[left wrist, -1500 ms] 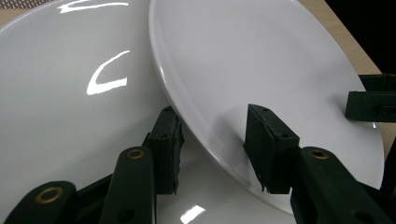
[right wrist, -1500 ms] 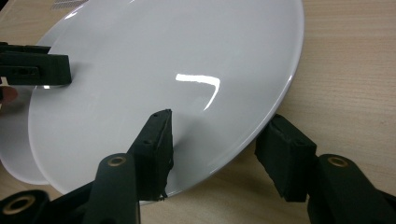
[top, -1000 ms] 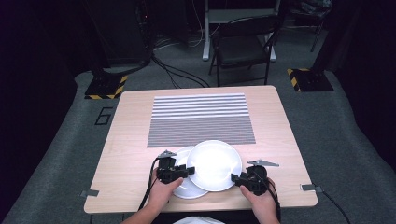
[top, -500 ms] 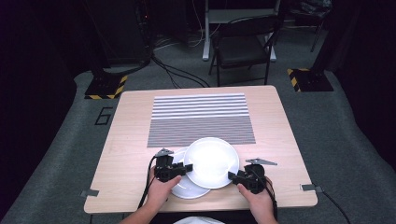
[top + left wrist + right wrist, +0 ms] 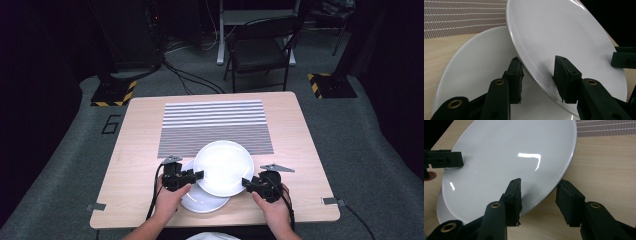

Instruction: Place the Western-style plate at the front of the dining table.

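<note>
Two white plates sit at the near side of the table. The upper plate [image 5: 223, 167] is raised and tilted above the lower plate [image 5: 200, 202], overlapping it. My left gripper [image 5: 200, 175] is shut on the upper plate's left rim; in the left gripper view the rim [image 5: 564, 37] runs between the pads [image 5: 537, 77], with the lower plate [image 5: 474, 65] beneath. My right gripper [image 5: 246, 183] is shut on the opposite rim and its jaws have just been closing on it. In the right gripper view one pad lies on the plate [image 5: 506, 157] and one under its edge [image 5: 540, 197].
A grey striped mat [image 5: 215, 125] covers the middle and far part of the wooden table [image 5: 130, 165]. A black chair [image 5: 260, 50] stands beyond the far edge. The near table edge runs just below the hands.
The upper plate has drifted slightly away from me and to the left, with both grippers staying on its rims. The lower plate has stayed in place.
</note>
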